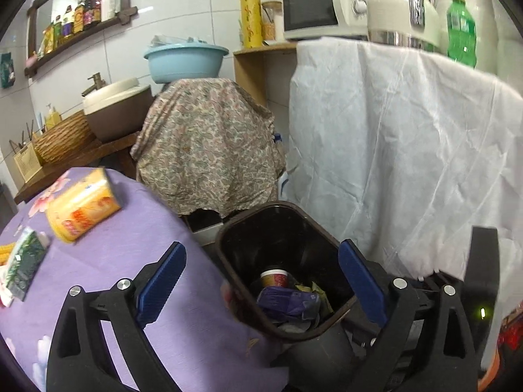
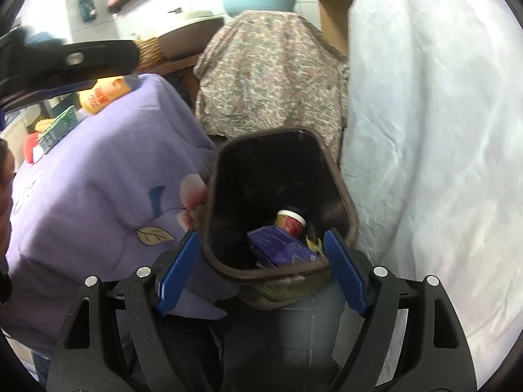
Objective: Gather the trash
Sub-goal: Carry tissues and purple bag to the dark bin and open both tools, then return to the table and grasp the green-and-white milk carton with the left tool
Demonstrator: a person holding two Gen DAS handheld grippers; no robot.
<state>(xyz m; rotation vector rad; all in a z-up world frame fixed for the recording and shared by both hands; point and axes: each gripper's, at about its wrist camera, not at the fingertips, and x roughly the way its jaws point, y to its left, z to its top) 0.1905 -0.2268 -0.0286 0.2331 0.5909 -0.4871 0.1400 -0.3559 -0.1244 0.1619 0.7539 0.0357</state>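
Note:
A dark brown trash bin point(image 1: 228, 238) point(image 2: 343, 196) stands on the floor beside the purple-clothed table point(image 1: 108, 261) point(image 2: 98, 179). Inside lie a red paper cup point(image 1: 274, 278) point(image 2: 291, 221), a purple wrapper point(image 1: 287, 300) point(image 2: 281, 245) and yellow scraps. My left gripper point(image 1: 261, 277) is open and empty above the bin. My right gripper point(image 2: 261, 261) is open and empty over the bin's near rim. On the table lie a yellow can point(image 1: 81, 205) point(image 2: 101, 96) on its side and a green packet point(image 1: 24, 268) point(image 2: 57, 129).
A floral-covered stand point(image 1: 209, 147) with a blue basin point(image 1: 184, 58) is behind the bin. A white-draped counter point(image 1: 408, 147) on the right holds a microwave point(image 1: 313, 6), kettle and green bottle point(image 1: 461, 29). A sink and wicker basket point(image 1: 62, 137) are at left.

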